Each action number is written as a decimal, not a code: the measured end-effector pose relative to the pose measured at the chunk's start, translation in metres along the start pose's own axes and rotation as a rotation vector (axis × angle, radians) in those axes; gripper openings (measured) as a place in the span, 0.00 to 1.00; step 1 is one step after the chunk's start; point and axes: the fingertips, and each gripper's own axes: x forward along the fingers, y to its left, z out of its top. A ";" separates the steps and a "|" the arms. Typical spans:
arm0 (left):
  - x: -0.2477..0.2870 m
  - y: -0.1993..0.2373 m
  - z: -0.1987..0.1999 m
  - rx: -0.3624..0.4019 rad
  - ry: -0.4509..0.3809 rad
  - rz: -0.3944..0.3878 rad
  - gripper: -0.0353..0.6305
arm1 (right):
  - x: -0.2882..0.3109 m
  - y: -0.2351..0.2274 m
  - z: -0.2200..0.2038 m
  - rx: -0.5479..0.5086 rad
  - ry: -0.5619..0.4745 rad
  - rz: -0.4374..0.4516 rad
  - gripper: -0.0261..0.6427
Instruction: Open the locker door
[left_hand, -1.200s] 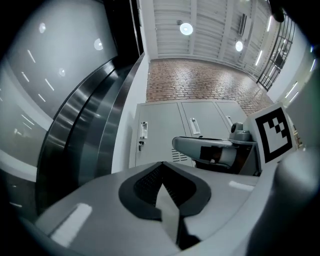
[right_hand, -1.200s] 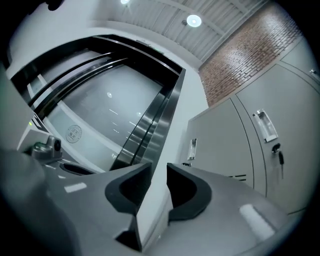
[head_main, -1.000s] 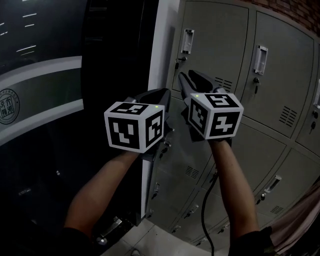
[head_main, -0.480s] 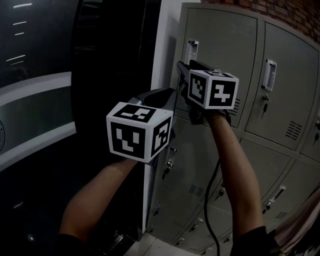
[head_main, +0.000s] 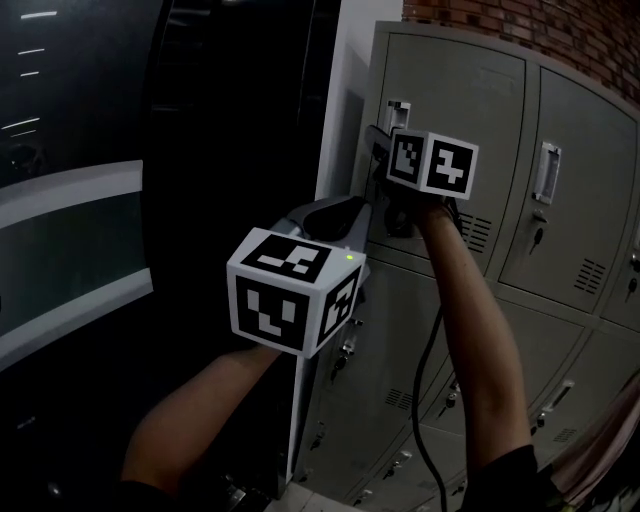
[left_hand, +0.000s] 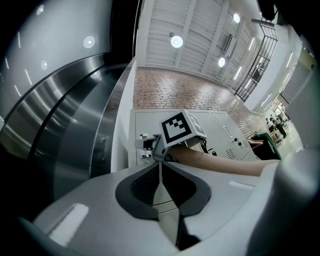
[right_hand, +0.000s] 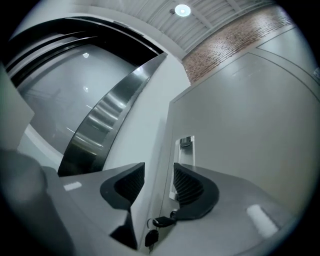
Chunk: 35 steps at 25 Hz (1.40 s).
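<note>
The grey locker door is the top left one of the bank and stands closed. Its pale handle sits by the door's left edge. My right gripper is up at that handle. In the right gripper view its jaws are opening, and the door's edge and the handle lie between the pads untouched. A key with a fob hangs in the lock just under the handle. My left gripper hangs lower and to the left, and its jaws are shut on nothing.
A second locker door with its own handle lies to the right, with more lockers below. A white pillar and a dark glass panel border the lockers on the left. A brick wall runs above. A black cable hangs from my right gripper.
My right gripper has risen and gone forward to the top locker's handle. The left gripper has stayed low, drifting slightly right. The head view has tilted up.
</note>
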 end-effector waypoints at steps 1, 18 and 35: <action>0.000 0.002 -0.002 0.004 0.005 -0.003 0.06 | 0.004 -0.003 0.001 0.015 0.000 -0.007 0.27; 0.007 0.009 -0.001 -0.010 -0.011 -0.042 0.06 | 0.015 -0.015 0.010 0.190 0.063 -0.017 0.28; -0.007 0.010 0.005 -0.051 -0.019 0.062 0.06 | -0.052 0.033 0.042 0.170 -0.006 0.096 0.19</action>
